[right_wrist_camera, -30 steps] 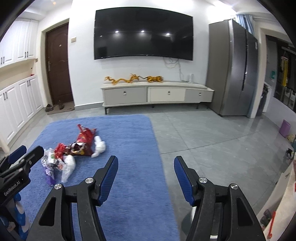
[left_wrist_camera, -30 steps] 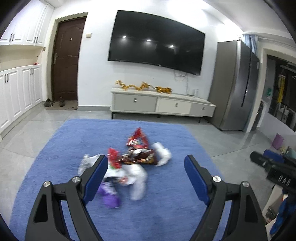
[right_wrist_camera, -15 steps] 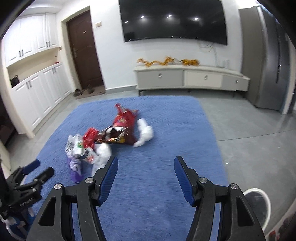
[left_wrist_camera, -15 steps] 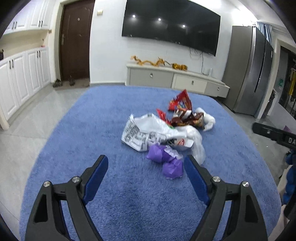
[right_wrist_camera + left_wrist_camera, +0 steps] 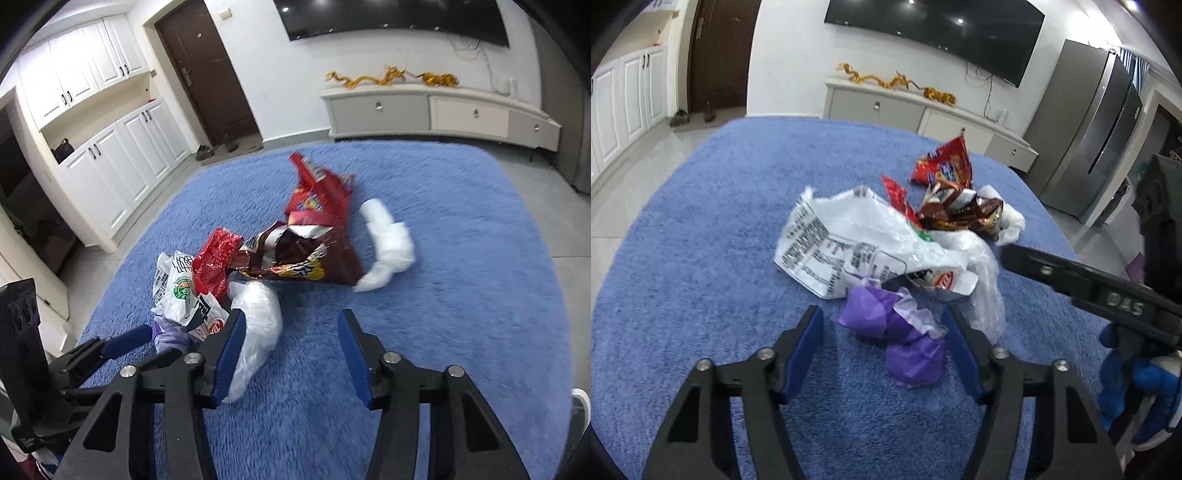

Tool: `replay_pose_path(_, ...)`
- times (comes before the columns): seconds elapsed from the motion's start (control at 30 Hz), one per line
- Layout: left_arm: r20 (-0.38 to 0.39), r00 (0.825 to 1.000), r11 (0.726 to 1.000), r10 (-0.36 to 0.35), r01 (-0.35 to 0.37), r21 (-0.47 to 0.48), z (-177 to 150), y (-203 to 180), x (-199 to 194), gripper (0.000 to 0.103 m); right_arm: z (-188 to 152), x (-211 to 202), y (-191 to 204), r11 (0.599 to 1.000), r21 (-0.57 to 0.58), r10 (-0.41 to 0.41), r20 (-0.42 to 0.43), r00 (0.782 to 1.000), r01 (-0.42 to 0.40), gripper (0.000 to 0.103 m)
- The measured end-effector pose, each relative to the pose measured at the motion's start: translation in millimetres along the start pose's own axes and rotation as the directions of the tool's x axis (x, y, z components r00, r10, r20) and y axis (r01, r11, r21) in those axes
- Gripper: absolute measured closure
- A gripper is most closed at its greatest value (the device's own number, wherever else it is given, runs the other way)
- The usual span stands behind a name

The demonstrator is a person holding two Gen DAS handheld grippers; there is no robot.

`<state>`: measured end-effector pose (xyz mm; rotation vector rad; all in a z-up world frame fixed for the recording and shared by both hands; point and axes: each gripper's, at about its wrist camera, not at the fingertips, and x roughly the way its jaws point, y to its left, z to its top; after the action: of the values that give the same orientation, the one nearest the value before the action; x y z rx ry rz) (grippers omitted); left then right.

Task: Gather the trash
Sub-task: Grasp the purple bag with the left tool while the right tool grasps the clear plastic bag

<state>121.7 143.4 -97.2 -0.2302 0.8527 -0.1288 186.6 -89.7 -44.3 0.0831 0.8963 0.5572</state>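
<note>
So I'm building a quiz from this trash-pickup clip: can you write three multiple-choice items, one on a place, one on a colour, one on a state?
1. Where does the trash lie?
A. on the TV cabinet
B. on the blue rug
C. on the bare tiles

2. What colour is the crumpled wrapper nearest the left gripper?
A. purple
B. yellow
C. green

3. How do the left gripper's jaws stand?
A. shut on a red bag
B. shut on nothing
C. open

Answers:
1 B: the whole pile rests on the blue rug.
2 A: the purple wrapper sits in front of the left gripper, between its fingers.
3 C: the jaws are spread apart to either side of the wrapper, not clamped on it.
</note>
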Motion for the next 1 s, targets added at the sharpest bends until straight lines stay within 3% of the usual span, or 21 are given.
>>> replay_pose_path(0.13, -0.015, 1.000, 0.999, -0.020, 0.020, 0.026, -1.6, -4.7, 1.5, 0.053, -0.2, 10.7, -4.6, 0.997, 0.039, 0.074, -0.025, 0.997, -0.073, 0.070)
replay_pose_path(0.27, -0.017, 0.999, 0.999, -0.033, 0.034, 0.027, -5.4, -8.0, -1.6, 0.055, -2.4, 7.2, -5.5, 0.988, 0.066, 0.139, -0.036, 0.990, -0.136, 0.081)
replay_pose_path(0.67, 0.008, 1.000, 1.000, -0.003, 0.003, 0.014, -22.1, -16.2, -36.4, 0.055, 0.9, 13.5, -2.6, 0.976, 0.122, 0.188, -0.064, 0.980, -0.179, 0.081)
replay_pose_path(0.83, 0.032, 0.999, 1.000, 0.022, -0.022, 0.013, -26.7, -18.1, -57.3, 0.055, 2.1, 11.3, 10.0, 0.984, 0.072, 0.169, -0.073, 0.983, -0.164, 0.082)
replay_pose_path(1.0, 0.070, 0.997, 0.998, 0.034, -0.037, 0.043, -31.9, -28.1, -79.1, 0.055, -6.9, -10.6, 20.4, 0.989, 0.017, 0.149, -0.029, 0.988, -0.148, 0.090)
